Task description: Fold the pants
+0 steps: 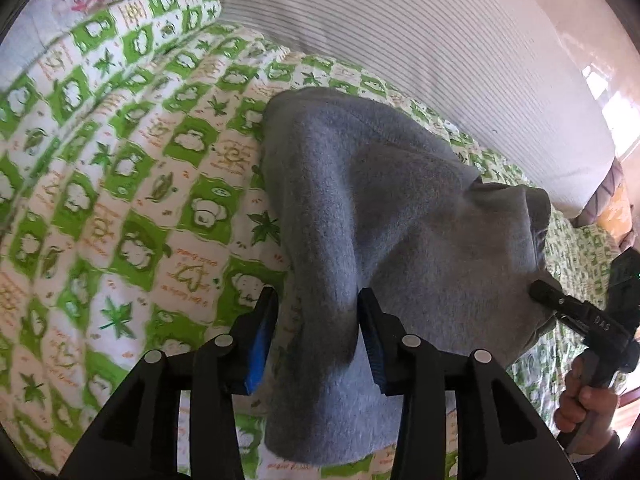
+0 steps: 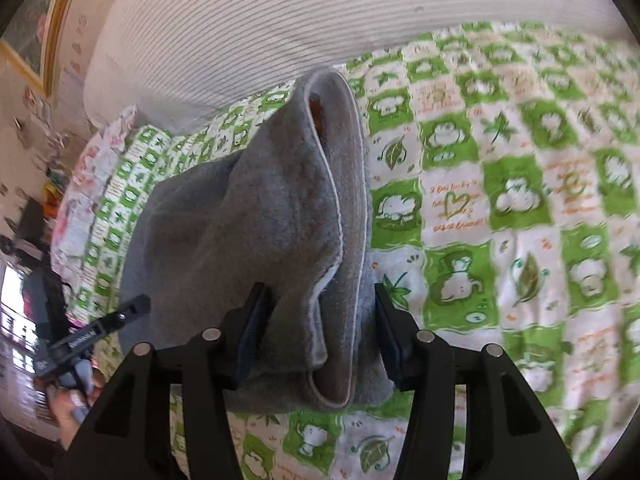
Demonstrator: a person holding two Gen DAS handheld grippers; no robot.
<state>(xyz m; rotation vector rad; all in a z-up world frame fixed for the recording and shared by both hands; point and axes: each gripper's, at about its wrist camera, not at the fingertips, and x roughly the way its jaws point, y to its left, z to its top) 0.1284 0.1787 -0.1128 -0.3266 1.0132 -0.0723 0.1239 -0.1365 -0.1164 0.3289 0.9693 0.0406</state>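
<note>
1. Grey fleece: 1 pair of pants lies bunched on the bed, folded over itself, with a pale seam line along one edge in the right wrist view.
2. Under it is 1 quilt printed in green and white squares with leaves and small animals; behind it sits 1 white striped pillow.
3. There are 2 grippers. The left gripper stands partly open, with a fold of the pants between its blue pads; the left pad is clear of the cloth, so it is released, not clamping.
4. The right gripper is also partly open, with a thick fold of the pants filling the gap between its fingers; whether the pads press on it I cannot tell.
5. 1 hand grips the right gripper's handle at the edge of the left wrist view.
</note>
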